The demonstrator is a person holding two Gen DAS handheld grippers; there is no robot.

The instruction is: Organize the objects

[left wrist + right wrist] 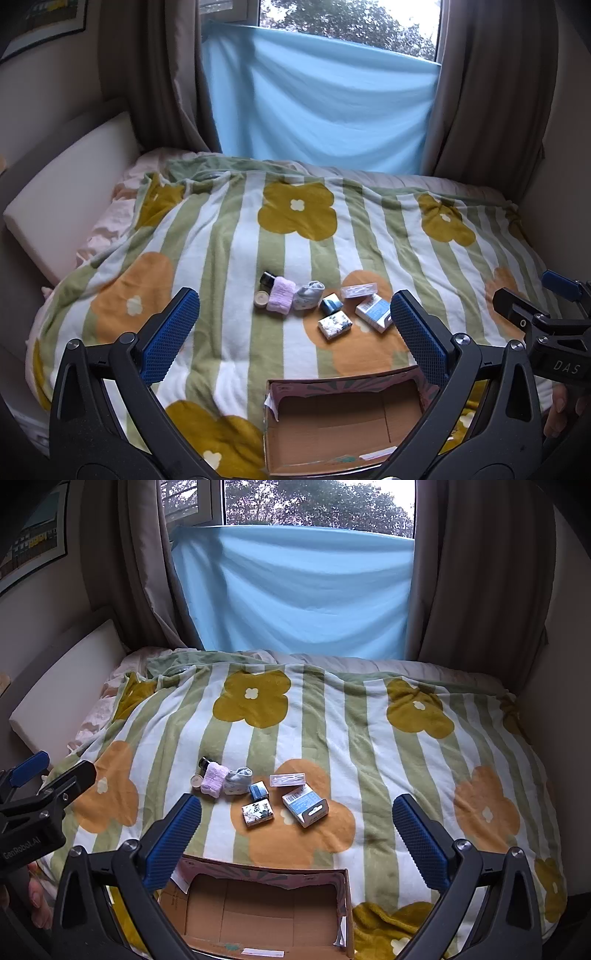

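Several small items lie on the flowered blanket (229, 240): a pink rolled cloth (281, 295), a grey sock (308, 294), a round tin (261, 299), a dark bottle (267, 279), a floral box (334, 324), a blue-white carton (374, 313), a small blue box (331, 303) and a clear case (359, 290). An open, empty cardboard box (332, 428) sits nearest me. My left gripper (295, 332) is open above the box. My right gripper (297, 834) is open, short of the items; the carton (305, 805) and floral box (258, 813) lie ahead of it.
A white cushion (70, 192) leans along the bed's left side. Brown curtains (491, 96) and a blue sheet (317, 99) hang over the window behind the bed. Walls close in on both sides. The right gripper's body (546, 325) shows at the left view's edge.
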